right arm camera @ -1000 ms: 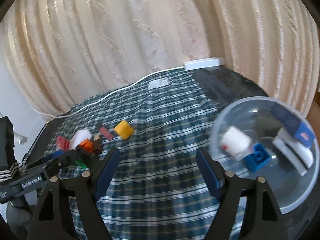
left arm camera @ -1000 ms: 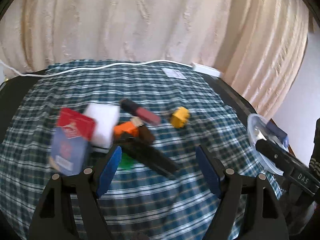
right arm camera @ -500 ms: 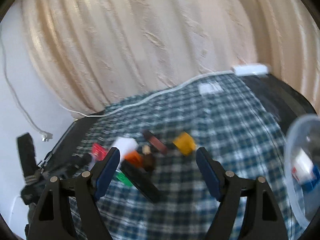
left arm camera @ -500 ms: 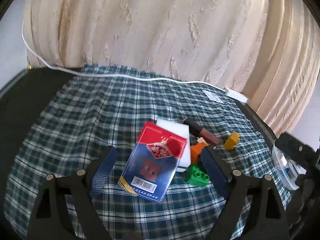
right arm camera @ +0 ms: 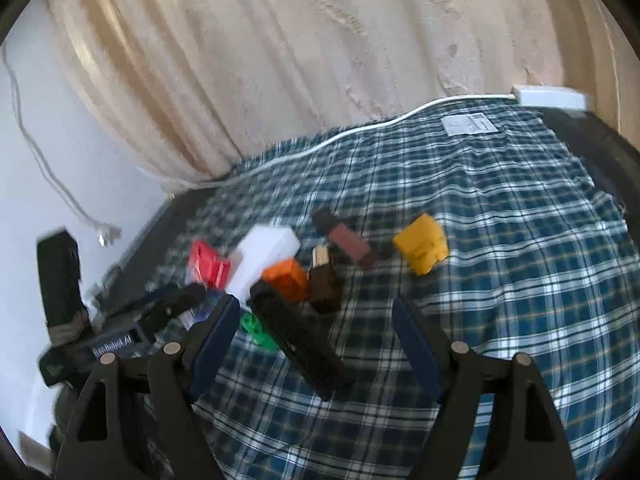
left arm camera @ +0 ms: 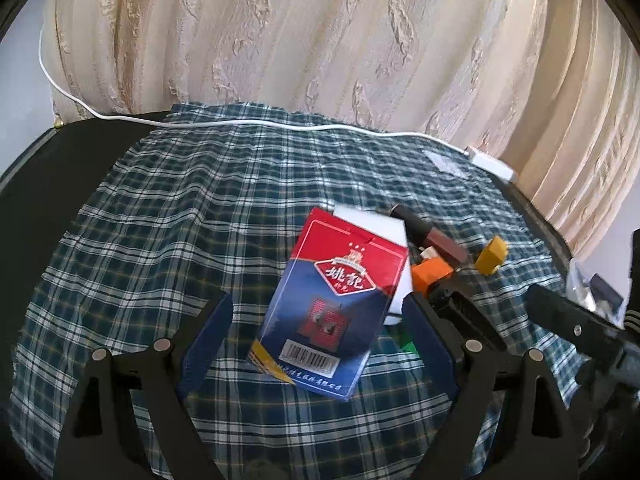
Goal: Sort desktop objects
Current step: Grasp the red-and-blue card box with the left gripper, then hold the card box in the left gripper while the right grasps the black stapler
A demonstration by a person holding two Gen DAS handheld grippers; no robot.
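A red and blue card box (left arm camera: 336,300) leans on a white block (left arm camera: 372,224), and my left gripper (left arm camera: 316,320) stands open around the box with a gap on each side. Beside them lie an orange brick (left arm camera: 430,272), a yellow brick (left arm camera: 492,256), a maroon tube (left arm camera: 436,236) and a green brick (left arm camera: 408,346). My right gripper (right arm camera: 314,320) is open over a long black bar (right arm camera: 300,340), which runs between its fingers untouched. In the right wrist view the orange brick (right arm camera: 286,276), yellow brick (right arm camera: 420,244) and white block (right arm camera: 264,252) sit just beyond.
Everything rests on a checked cloth (left arm camera: 160,240) over a dark table. A white cable (left arm camera: 240,124) runs along the far edge to a power strip (right arm camera: 552,96). A clear bowl (left arm camera: 588,284) peeks in at the right. A curtain hangs behind.
My left gripper has swung left and down onto the card box, now between wider jaws. My right gripper has swung left from the clear bowl to the pile, over the black bar.
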